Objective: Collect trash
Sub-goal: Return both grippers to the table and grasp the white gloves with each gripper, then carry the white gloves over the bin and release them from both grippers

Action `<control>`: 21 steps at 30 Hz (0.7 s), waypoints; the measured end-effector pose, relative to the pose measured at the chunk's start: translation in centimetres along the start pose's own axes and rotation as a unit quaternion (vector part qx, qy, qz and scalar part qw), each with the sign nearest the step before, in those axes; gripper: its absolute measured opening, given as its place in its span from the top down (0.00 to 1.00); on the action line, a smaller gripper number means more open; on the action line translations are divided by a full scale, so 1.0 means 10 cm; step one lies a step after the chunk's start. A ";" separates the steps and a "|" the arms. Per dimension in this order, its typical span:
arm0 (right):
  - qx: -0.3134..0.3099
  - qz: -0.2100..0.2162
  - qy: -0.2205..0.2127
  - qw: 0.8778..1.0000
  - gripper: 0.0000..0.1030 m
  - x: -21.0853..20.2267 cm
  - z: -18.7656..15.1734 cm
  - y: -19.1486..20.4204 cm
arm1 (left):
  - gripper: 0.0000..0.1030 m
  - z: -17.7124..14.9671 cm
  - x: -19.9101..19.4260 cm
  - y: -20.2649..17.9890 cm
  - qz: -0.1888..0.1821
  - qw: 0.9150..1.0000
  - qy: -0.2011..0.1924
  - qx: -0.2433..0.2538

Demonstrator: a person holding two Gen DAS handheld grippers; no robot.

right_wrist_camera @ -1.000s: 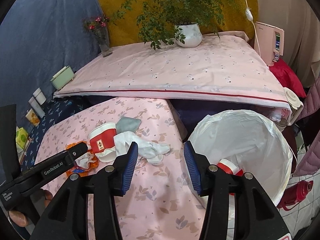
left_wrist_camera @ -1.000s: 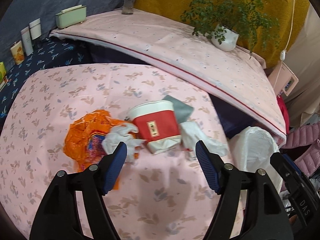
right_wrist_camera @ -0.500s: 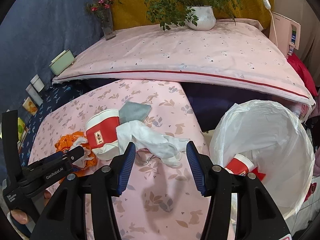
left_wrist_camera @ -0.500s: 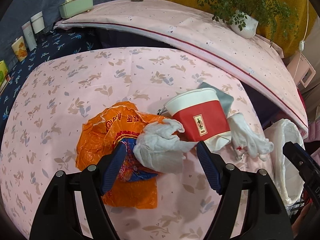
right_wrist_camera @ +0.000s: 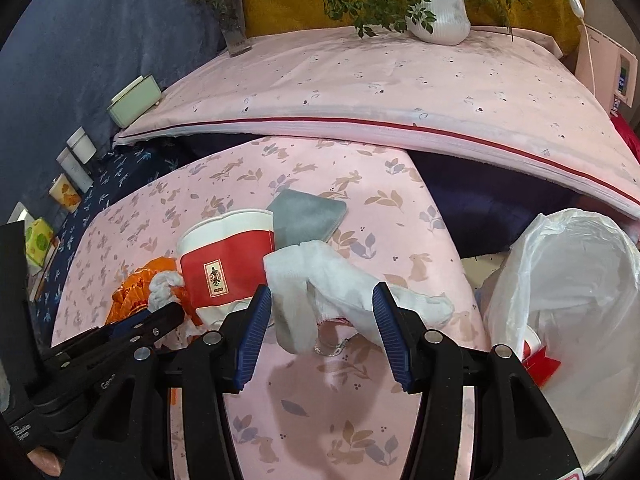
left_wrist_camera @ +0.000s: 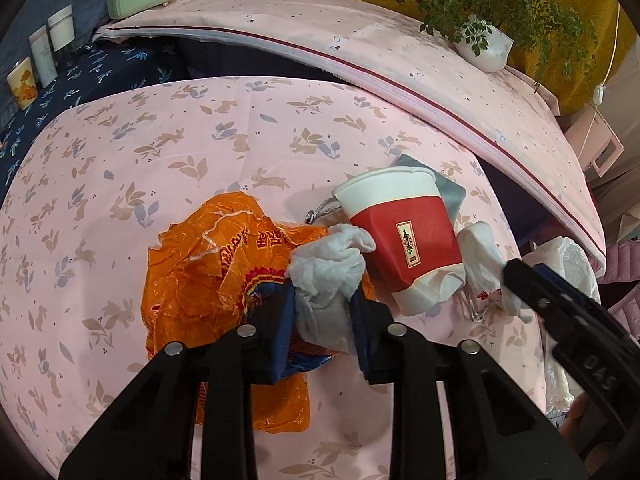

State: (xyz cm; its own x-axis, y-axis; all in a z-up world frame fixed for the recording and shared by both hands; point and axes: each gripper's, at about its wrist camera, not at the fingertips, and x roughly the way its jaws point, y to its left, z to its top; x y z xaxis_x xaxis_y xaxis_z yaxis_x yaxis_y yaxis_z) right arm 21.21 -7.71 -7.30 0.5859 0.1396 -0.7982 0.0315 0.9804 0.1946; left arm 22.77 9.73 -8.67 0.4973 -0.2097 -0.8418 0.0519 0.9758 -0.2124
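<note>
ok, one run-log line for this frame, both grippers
step: collect trash | left gripper: shut on tissue wad | right gripper: open around white cloth | paper cup: lying on table | bin bag: open

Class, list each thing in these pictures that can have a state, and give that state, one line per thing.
Left gripper: shut on the tissue.
Tissue: crumpled, pinched.
Right gripper: open, astride the white cloth.
White cloth: crumpled, lying on the table.
Cup: on its side, base crushed.
Orange bag: crumpled, flat.
Bin bag: open, holding a cup.
Grey cloth: folded.
</note>
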 end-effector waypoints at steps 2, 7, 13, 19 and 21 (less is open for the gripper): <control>-0.004 -0.001 0.008 1.000 0.52 0.08 -0.01 0.02 | 0.78 0.00 -0.03 0.00 -0.003 1.000 -0.002 -0.003; -0.014 0.003 0.026 1.000 0.91 0.19 -0.06 0.04 | 0.80 0.02 -0.17 -0.03 -0.013 1.000 -0.014 -0.004; -0.012 0.009 -0.006 1.000 0.97 -0.08 -0.01 0.00 | 0.80 0.08 -0.33 -0.11 -0.024 0.999 -0.030 -0.005; 0.001 0.013 -0.054 0.998 0.97 -0.51 0.13 -0.13 | 0.80 0.16 -0.53 -0.28 -0.038 0.998 -0.047 0.001; 0.005 0.013 -0.069 0.997 0.97 -0.66 0.17 -0.17 | 0.80 0.18 -0.61 -0.37 -0.044 0.998 -0.053 0.006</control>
State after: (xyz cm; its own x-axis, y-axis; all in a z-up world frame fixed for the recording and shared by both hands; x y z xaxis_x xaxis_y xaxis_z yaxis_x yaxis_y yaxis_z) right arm 18.66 -10.56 -1.36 0.6929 0.1439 -0.7065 0.0229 0.9750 0.2211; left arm 21.15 7.55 -1.89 0.5799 -0.2882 -0.7621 0.1091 0.9544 -0.2778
